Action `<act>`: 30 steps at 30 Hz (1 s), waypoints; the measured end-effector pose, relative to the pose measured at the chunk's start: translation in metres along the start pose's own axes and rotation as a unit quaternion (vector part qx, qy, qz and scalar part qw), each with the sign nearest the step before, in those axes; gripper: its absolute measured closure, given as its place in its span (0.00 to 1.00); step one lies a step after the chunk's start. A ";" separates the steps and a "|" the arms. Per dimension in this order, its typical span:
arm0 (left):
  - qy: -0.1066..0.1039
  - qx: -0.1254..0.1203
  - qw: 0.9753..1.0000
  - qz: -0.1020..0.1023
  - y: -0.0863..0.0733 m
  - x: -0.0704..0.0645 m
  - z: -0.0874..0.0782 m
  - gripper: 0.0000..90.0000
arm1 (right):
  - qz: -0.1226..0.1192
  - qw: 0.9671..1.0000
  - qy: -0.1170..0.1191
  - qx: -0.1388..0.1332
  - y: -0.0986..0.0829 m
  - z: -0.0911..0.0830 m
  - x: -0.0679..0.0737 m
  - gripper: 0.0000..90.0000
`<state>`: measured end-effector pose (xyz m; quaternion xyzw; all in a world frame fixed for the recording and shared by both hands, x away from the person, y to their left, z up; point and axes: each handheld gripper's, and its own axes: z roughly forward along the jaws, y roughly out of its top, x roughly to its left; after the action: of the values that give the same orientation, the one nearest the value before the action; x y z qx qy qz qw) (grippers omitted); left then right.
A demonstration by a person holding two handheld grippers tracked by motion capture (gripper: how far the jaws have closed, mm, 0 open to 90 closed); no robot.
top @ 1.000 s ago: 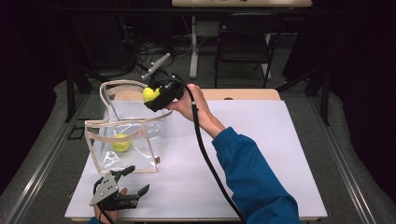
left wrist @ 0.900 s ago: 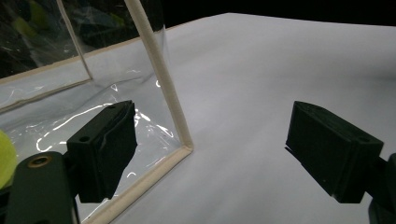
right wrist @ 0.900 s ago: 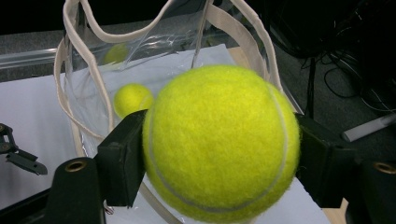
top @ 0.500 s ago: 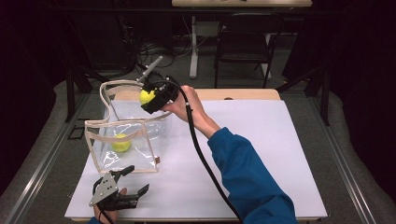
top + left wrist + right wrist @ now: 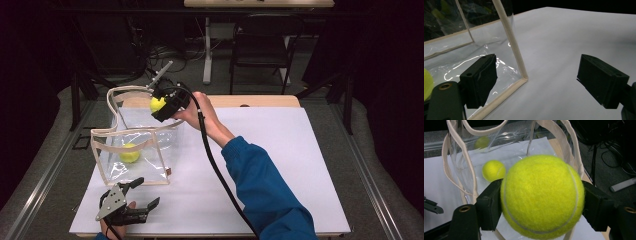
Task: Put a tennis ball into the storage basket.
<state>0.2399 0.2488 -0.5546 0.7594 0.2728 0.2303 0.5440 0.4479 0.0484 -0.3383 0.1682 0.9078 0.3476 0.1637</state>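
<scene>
- High view: the right gripper point(image 5: 161, 104) is held over the far rim of a clear bag point(image 5: 145, 135), its jaws clamped on a tennis ball point(image 5: 157, 104). The bag stands upright on the white table point(image 5: 280, 165), mouth upward, its long side running from near left to far right. A second ball point(image 5: 130, 153) is seen on the bag's floor. The left gripper point(image 5: 142, 195) is rested near the table's front edge, jaws spread, just short of the bag's near corner.
- Left gripper view: the bag's cream-trimmed corner point(image 5: 523, 77) is seen between the parted jaws, untouched.
- Right gripper view: the bright yellow, fuzzy ball point(image 5: 542, 196) with a pale seam is pinched at both sides, above the open mouth.
</scene>
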 end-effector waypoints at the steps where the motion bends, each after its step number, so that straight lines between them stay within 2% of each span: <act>1: 0.000 0.000 1.000 0.000 0.000 0.000 0.000 0.18 | 0.001 1.000 0.001 0.001 0.000 0.001 0.000 0.30; 17: -0.001 -0.001 1.000 -0.001 0.000 0.000 0.000 0.18 | 0.010 1.000 0.015 0.018 -0.004 0.017 -0.005 0.30; 30: -0.001 -0.001 1.000 -0.001 0.000 0.000 0.000 0.18 | 0.012 0.999 0.023 0.030 -0.004 0.027 -0.002 0.29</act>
<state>0.2398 0.2492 -0.5546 0.7588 0.2728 0.2290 0.5454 0.4605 0.0603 -0.3597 0.1762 0.9193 0.3257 0.1331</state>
